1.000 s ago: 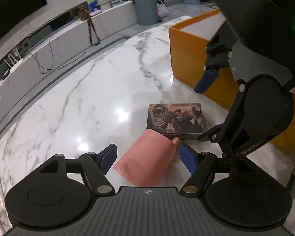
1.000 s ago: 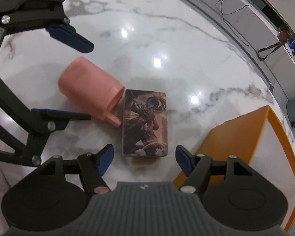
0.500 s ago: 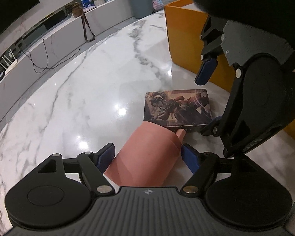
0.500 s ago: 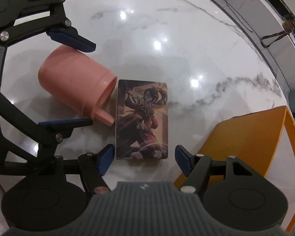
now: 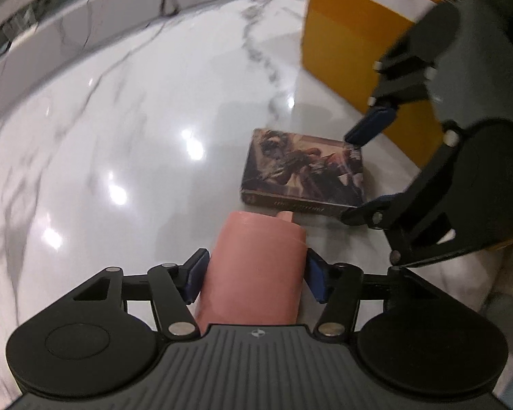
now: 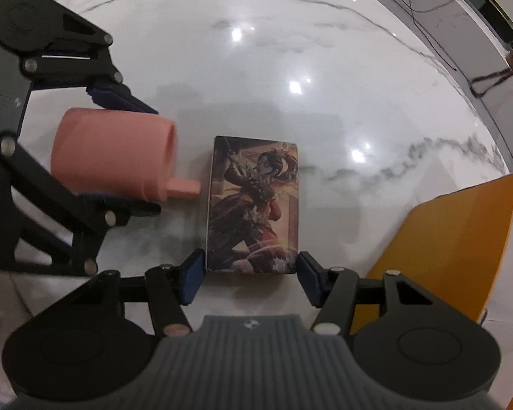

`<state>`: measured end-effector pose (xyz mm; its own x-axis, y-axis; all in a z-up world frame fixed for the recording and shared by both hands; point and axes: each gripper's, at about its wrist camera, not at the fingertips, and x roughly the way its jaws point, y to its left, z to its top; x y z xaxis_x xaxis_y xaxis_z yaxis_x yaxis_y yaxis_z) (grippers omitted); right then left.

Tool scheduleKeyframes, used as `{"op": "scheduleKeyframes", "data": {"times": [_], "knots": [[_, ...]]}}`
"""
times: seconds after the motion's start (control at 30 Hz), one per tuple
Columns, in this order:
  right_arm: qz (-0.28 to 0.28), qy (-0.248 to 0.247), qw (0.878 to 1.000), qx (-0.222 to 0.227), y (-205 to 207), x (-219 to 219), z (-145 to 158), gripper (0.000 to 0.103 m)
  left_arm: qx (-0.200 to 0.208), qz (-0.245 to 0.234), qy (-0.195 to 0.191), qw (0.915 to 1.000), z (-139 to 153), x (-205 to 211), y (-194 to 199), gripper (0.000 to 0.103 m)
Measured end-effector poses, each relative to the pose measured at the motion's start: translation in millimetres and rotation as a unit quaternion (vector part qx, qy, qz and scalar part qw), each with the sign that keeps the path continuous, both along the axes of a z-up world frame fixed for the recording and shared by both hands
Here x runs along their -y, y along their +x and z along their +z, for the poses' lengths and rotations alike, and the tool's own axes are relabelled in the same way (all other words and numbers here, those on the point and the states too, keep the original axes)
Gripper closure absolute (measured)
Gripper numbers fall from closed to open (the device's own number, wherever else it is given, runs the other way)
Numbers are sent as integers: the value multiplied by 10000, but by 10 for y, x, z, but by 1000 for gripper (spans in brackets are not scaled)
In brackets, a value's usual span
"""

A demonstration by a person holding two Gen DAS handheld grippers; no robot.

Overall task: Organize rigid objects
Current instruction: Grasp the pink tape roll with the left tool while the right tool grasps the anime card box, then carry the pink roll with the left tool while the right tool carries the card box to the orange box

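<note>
A pink mug (image 5: 256, 266) lies on its side on the white marble table (image 5: 119, 130), its handle stub toward a picture-printed card box (image 5: 304, 171). My left gripper (image 5: 256, 273) is closing and its blue pads press the mug's two sides. The right wrist view shows the same mug (image 6: 113, 153) between the left gripper's fingers (image 6: 119, 97). The card box (image 6: 253, 205) lies flat just right of the mug. My right gripper (image 6: 249, 273) straddles the box's near end. Its jaws are closing, with the pads close beside the box's edges and not plainly pressing.
An orange open-topped box (image 5: 352, 44) stands right of the card box, close behind the right gripper (image 5: 359, 171); its wall (image 6: 455, 235) also shows in the right wrist view. A low grey ledge (image 5: 85, 24) runs along the far side.
Both grippers narrowed and came down. The left pads now meet the mug, which turned so its handle points straight at the card box. The right pads moved in to the box's near corners.
</note>
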<state>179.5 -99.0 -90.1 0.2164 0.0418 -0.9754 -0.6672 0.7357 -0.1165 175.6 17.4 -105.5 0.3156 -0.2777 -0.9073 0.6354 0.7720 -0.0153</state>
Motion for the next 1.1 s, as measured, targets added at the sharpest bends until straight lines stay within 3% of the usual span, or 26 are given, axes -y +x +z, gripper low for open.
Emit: {"op": "scheduleKeyframes", "data": {"times": [0.17, 0.37, 0.6, 0.8, 1.1], "knots": [[-27, 271, 9996, -73, -211, -21, 39, 45, -365, 636, -54, 9973, -4, -249, -184, 41], [-319, 644, 9974, -65, -412, 43, 45, 45, -395, 1120, -266, 9926, 24, -477, -453, 41], [-766, 1036, 9916, -99, -541, 79, 39, 44, -427, 1631, -496, 9844, 16, -600, -510, 38], [-1056, 1202, 9866, 330, -601, 56, 107, 33, -421, 1926, -320, 9798, 33, -563, -551, 30], [-1490, 1464, 9751, 743, -566, 23, -36, 33, -462, 2069, -21, 9773, 17, -496, -658, 31]]}}
